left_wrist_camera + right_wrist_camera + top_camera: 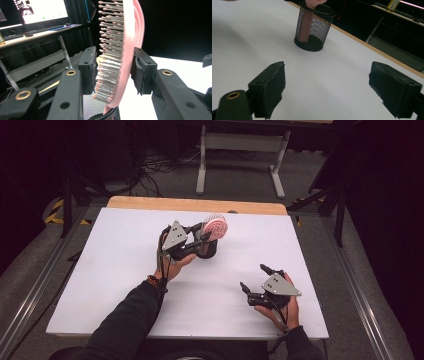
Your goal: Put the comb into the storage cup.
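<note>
1. The left hand-held gripper (204,236) sits near the middle of the worktop (110,270). Its jaws stand on either side of a pink brush (117,50), bristles toward one pad (88,70) and the smooth back toward the other; they look closed or nearly closed on the brush head, though whether both pads press on it is hard to tell.
2. The brush stands upright with its lower end inside a black mesh cup (314,28), which stands on the worktop toward the far edge. The head rises well above the cup rim.
3. The right hand-held gripper (253,279) is well apart from the cup, near the person's side of the worktop. Its jaws are spread wide and hold nothing.
4. Judged from this, the brush is either just going into the cup or about to be lifted out. If placing, what is left is to let go and draw the left gripper away; if removing, the lift has not yet begun.
</note>
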Demonstrator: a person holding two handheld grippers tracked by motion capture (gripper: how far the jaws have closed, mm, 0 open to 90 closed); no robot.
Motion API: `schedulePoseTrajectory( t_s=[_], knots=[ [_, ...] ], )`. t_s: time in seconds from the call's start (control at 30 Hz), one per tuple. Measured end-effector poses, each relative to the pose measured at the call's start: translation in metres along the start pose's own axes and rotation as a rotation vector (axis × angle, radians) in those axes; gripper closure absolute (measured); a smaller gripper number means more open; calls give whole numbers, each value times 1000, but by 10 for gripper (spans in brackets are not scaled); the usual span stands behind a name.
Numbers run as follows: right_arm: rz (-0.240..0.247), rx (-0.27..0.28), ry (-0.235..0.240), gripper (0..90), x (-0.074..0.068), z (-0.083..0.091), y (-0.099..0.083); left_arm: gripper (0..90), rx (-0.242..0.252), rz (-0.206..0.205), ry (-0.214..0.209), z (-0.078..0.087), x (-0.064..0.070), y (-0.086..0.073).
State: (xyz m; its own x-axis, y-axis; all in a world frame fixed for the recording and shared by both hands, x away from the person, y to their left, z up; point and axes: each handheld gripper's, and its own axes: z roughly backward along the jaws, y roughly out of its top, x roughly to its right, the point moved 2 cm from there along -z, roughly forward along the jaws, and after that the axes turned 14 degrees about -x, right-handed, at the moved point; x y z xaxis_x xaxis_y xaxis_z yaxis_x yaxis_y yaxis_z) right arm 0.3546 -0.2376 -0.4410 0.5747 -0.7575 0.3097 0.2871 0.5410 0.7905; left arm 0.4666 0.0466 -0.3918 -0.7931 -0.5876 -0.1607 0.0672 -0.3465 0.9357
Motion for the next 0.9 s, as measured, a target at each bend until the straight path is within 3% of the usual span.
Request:
schedulePoseTrajectory(
  t_s=[0.63,0.87,0.9],
  knots=[
    [11,-7,10,147,-1,-1,0,551,-15,-23,13,3,2,1],
    [-3,2,22,150,-2,0,2,517,-21,-46,38,5,3,2],
    [-8,7,22,150,-1,1,2,494,-30,-64,52,6,3,4]
  ],
)
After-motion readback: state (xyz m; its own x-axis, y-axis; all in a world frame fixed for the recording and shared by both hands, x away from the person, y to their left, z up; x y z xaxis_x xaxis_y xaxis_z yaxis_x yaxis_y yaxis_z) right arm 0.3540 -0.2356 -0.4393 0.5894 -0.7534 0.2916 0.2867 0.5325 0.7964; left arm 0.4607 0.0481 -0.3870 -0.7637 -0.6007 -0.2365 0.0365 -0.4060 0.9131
